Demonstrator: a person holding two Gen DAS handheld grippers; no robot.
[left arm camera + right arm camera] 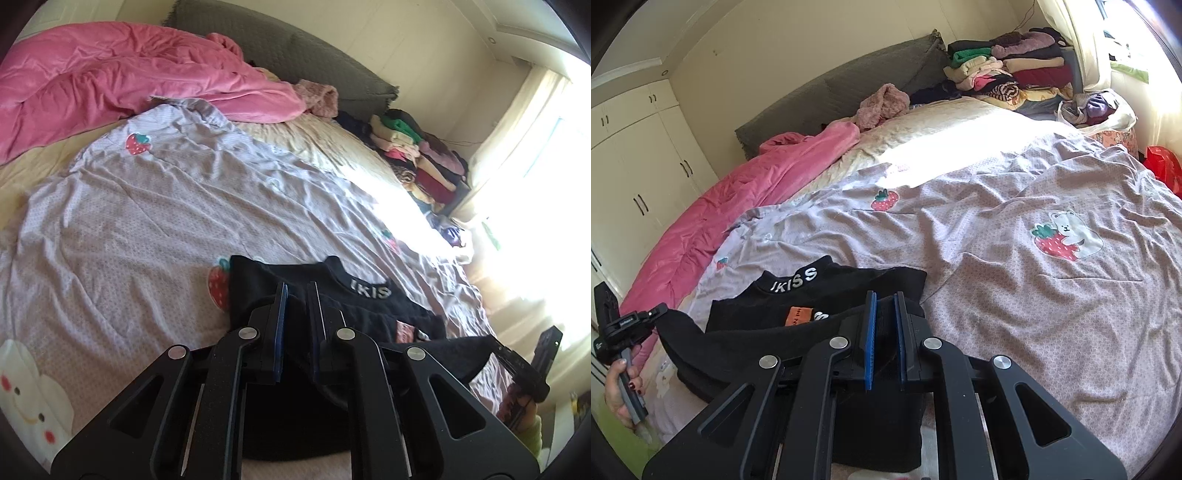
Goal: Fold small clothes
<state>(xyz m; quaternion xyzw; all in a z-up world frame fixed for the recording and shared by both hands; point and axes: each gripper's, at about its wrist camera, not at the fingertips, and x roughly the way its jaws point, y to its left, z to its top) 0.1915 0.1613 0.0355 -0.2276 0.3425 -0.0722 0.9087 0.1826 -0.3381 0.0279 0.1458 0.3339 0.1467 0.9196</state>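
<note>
A small black top (pixel 354 314) with white collar lettering and an orange patch lies on the lilac strawberry-print cover (pixel 155 221). My left gripper (pixel 297 291) is shut on the near hem of the black top, lifting its edge. In the right wrist view the black top (pixel 827 295) shows its collar toward the headboard. My right gripper (pixel 885 299) is shut on the other end of the same hem fold. The left gripper also shows at the left edge of the right wrist view (pixel 646 314), holding the stretched hem.
A pink duvet (pixel 110 81) is bunched at the head of the bed by the grey headboard (pixel 288 51). Stacks of folded clothes (pixel 1008 74) stand by the bright window. White wardrobes (pixel 639 155) line the far side. A red bag (pixel 1163 166) sits beside the bed.
</note>
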